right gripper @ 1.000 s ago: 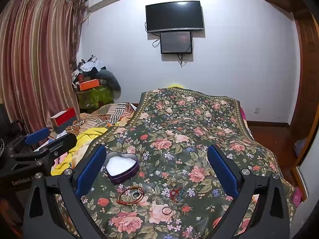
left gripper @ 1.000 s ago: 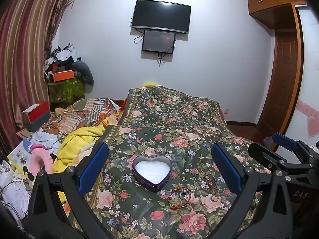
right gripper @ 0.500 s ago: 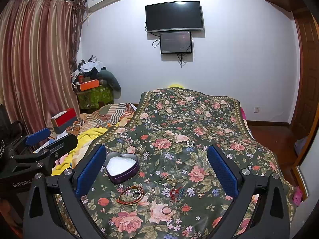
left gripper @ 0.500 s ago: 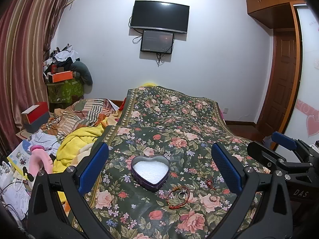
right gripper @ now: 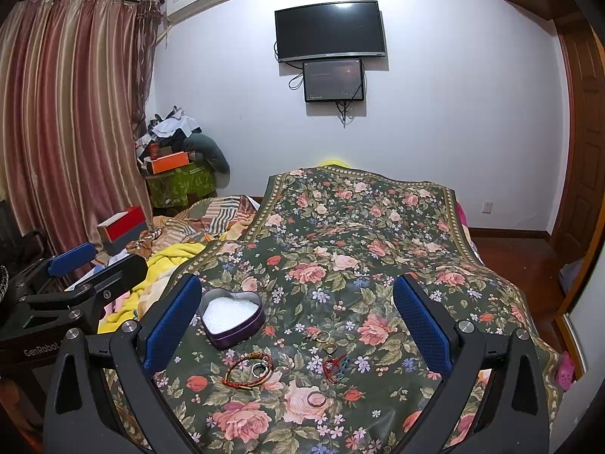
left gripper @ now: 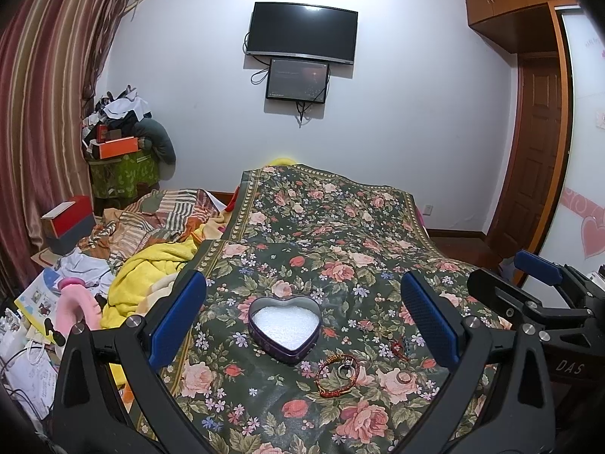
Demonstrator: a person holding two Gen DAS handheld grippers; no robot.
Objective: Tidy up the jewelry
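we hold the left claw [left gripper: 302, 321] and the right claw [right gripper: 297, 321] wide apart, both empty, above the floral bed cover [right gripper: 340, 234]. the heart-shaped tin [left gripper: 284, 327] lies between the left claw's fingers; the red bracelet [right gripper: 247, 370] and gold ring [right gripper: 316, 399] lie between the right claw's fingers, near its base.

white wall [left gripper: 397, 121] with mounted tv [left gripper: 301, 33], striped curtains [right gripper: 68, 113] left, wooden door [left gripper: 537, 151] right.
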